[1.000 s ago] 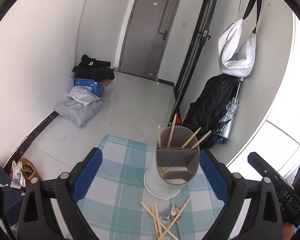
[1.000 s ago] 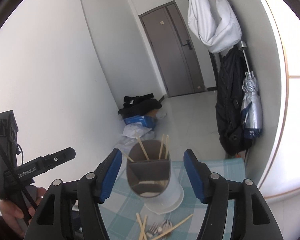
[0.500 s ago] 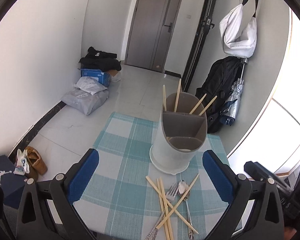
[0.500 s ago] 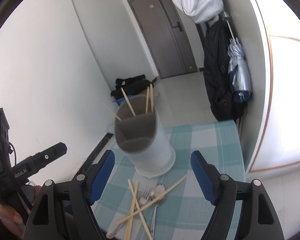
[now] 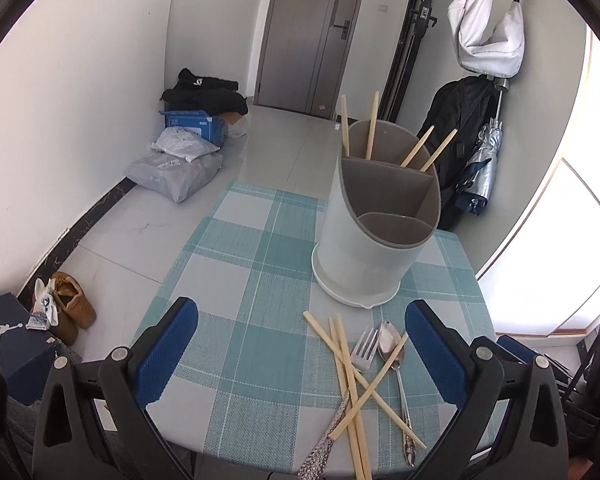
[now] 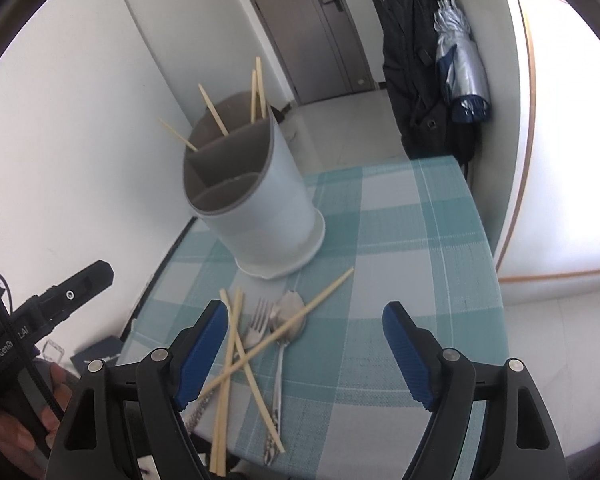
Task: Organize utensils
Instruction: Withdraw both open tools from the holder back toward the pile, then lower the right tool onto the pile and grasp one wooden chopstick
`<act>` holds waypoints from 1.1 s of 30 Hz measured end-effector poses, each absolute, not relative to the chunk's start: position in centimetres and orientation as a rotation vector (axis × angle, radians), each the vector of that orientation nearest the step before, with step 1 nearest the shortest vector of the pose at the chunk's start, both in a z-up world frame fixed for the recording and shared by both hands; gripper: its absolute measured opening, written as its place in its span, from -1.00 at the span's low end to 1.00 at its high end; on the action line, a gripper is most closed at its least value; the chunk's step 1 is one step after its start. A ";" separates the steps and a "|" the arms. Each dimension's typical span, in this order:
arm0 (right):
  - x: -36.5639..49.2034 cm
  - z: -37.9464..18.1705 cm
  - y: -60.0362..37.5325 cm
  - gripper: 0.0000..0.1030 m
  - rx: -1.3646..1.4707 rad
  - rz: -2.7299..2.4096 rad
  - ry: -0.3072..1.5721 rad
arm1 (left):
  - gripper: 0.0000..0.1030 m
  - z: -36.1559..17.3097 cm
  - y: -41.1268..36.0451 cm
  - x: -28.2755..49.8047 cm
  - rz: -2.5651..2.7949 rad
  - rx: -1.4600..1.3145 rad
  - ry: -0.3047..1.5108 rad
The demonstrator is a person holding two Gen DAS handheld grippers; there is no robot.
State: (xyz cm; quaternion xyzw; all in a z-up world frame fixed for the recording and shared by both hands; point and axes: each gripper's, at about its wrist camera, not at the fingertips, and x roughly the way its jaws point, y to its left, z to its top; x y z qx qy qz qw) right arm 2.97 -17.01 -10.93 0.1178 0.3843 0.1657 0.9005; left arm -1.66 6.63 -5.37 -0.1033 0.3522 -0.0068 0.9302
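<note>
A grey door at the far wall; white bag hanging above a folded silver umbrella; brown shoe on the floor

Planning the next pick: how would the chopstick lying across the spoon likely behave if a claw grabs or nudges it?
The chopstick looks thin, straight and probably stiff and light. Resting across the spoon and crossing other chopsticks, it would likely pivot or roll when nudged and may disturb the fork.

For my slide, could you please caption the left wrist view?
Open left gripper above loose chopsticks, fork and spoon.
</note>
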 end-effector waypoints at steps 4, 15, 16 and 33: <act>3.7 -12.1 -16.9 0.55 0.246 0.324 0.847 | 0.98 -6.0 7.3 -1.4 -0.006 -0.210 0.736; 6.4 -14.9 -15.8 0.52 0.217 0.280 1.003 | 0.98 -6.9 9.0 0.4 -0.019 -0.302 0.811; 6.8 -15.1 -15.6 0.50 0.209 0.283 1.020 | 0.98 -6.9 9.2 0.5 -0.012 -0.314 0.811; 12.7 -16.2 -14.5 -0.35 0.226 0.192 1.153 | 0.97 -7.4 12.9 2.2 0.003 -0.485 0.879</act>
